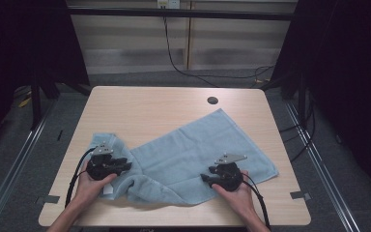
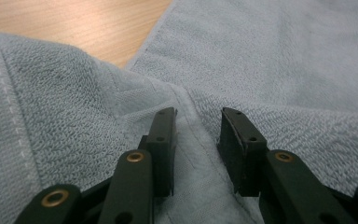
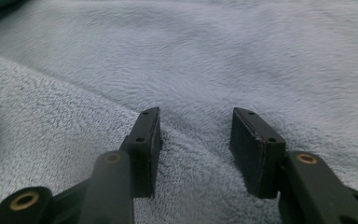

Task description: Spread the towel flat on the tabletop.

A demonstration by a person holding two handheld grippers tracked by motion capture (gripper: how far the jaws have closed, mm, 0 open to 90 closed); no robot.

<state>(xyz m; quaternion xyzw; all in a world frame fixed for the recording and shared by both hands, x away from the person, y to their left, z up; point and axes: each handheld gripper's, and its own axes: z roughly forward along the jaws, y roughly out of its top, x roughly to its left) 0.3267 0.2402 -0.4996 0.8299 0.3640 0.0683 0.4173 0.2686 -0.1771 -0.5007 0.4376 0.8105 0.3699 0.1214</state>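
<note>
**Two hand-held grippers poised over a rumpled blue towel**

A light wooden table (image 1: 140,104) fills the middle of the high view, with a small dark round hole (image 1: 212,100) near its far edge. Across the near half of the table lies a pale blue terry towel (image 1: 198,145). Its right portion spreads fairly flat towards the far right, while its left portion is folded over and bunched near the front edge.

A person's left hand (image 1: 89,186) holds the left gripper (image 1: 125,166) over the bunched left end. In the left gripper view its jaws stand apart, straddling a stitched hem ridge and gripping nothing. The right hand (image 1: 239,193) holds the right gripper (image 1: 204,178) over the towel's near right part. In the right gripper view its jaws are also apart, resting low over a soft fold.

The towel looks light, limp and thick-piled. It would likely sag and drape when lifted, and is neither slippery nor fragile. The hem or a raised fold appears the surest place to pinch, since flat cloth offers the jaws little to bite.
</note>
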